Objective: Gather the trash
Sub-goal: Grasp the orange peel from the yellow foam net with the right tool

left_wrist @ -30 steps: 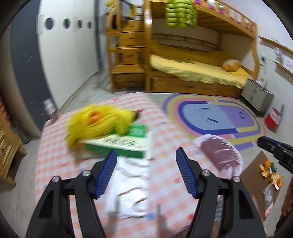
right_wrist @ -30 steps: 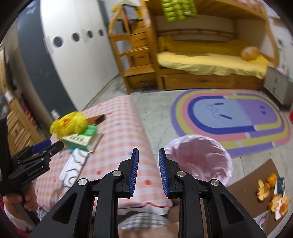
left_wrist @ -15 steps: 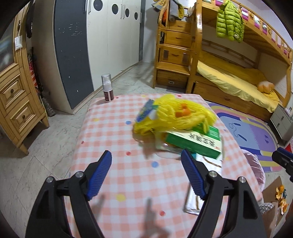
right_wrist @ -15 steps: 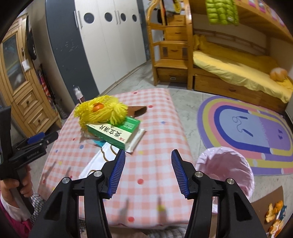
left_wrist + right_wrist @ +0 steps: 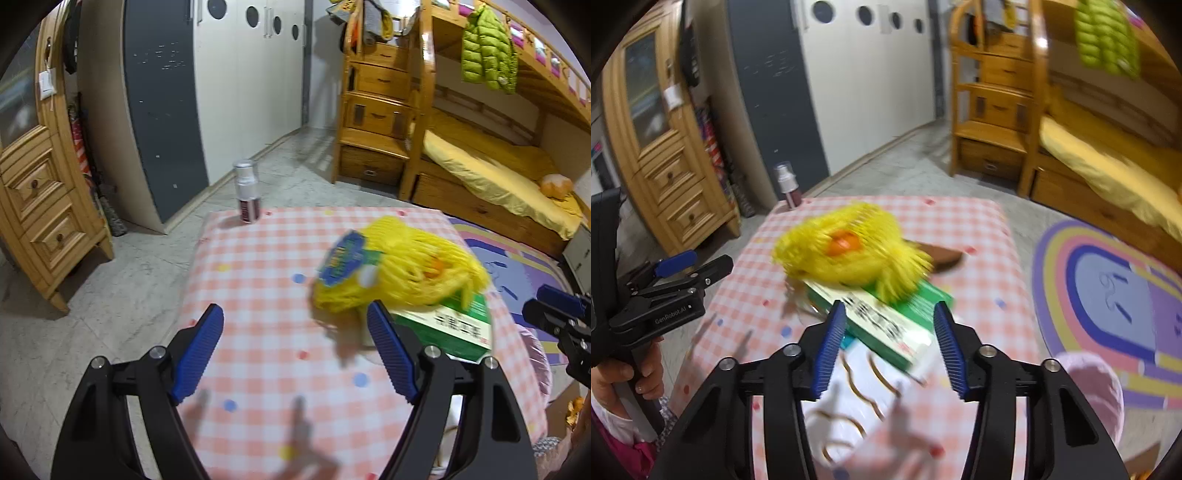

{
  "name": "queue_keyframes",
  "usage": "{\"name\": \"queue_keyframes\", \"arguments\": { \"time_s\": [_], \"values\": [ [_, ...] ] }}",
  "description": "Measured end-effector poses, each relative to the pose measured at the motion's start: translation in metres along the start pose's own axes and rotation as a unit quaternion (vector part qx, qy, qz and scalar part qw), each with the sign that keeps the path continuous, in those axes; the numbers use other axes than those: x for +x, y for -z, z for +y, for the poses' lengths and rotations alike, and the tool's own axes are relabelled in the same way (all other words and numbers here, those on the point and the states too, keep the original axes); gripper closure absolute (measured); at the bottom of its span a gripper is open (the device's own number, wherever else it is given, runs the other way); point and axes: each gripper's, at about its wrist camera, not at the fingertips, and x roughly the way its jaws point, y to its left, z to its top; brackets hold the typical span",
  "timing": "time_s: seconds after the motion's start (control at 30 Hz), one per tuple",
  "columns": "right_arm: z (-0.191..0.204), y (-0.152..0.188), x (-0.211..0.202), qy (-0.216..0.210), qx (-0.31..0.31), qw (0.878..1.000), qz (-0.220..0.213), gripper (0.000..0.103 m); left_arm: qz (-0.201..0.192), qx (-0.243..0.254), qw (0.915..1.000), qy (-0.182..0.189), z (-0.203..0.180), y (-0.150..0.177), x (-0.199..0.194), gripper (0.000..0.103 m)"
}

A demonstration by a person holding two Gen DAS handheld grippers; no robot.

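On the pink checked table point(image 5: 258, 258) lies a yellow stringy bundle point(image 5: 402, 273) with a blue label, resting on a green and white box point(image 5: 458, 325). My left gripper point(image 5: 293, 314) hangs open over bare cloth, left of the bundle, with nothing between its fingers. My right gripper point(image 5: 890, 308) hovers just short of the green box point(image 5: 886, 317), above a white wrapper with brown squiggles point(image 5: 857, 398). Its jaws are closing and its pads touch nothing. The yellow bundle point(image 5: 849, 251) lies beyond the box. A pink-lined bin point(image 5: 1089, 384) stands at the table's right.
A small spray bottle point(image 5: 246, 192) stands at the table's far left corner. A brown piece point(image 5: 945, 256) lies right of the bundle. A wooden cabinet point(image 5: 40, 206) is on the left, a bunk bed point(image 5: 491, 173) and a striped rug point(image 5: 1115, 295) on the right. A hand point(image 5: 624, 376) holds the left gripper point(image 5: 676, 280).
Both views have swung left from the bin and rug onto the table. The right gripper's jaws went from nearly shut to apart. The left gripper's jaws widened a little.
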Motion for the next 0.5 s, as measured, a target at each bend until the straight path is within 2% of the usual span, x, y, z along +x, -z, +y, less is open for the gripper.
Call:
{"name": "queue_keyframes", "arguments": {
  "time_s": [0.13, 0.23, 0.5],
  "values": [
    [0.015, -0.016, 0.024, -0.009, -0.02, 1.0, 0.002, 0.065, 0.005, -0.01, 0.9999, -0.013, 0.018, -0.008, 0.01, 0.025],
    [0.025, -0.027, 0.043, -0.014, -0.031, 0.999, 0.008, 0.065, 0.009, -0.011, 0.9997, -0.021, 0.026, -0.011, 0.018, 0.025],
    [0.042, -0.039, 0.09, 0.021, -0.06, 0.997, 0.046, 0.062, 0.028, -0.032, 0.999, -0.015, 0.04, -0.009, 0.04, 0.025]
  ]
}}
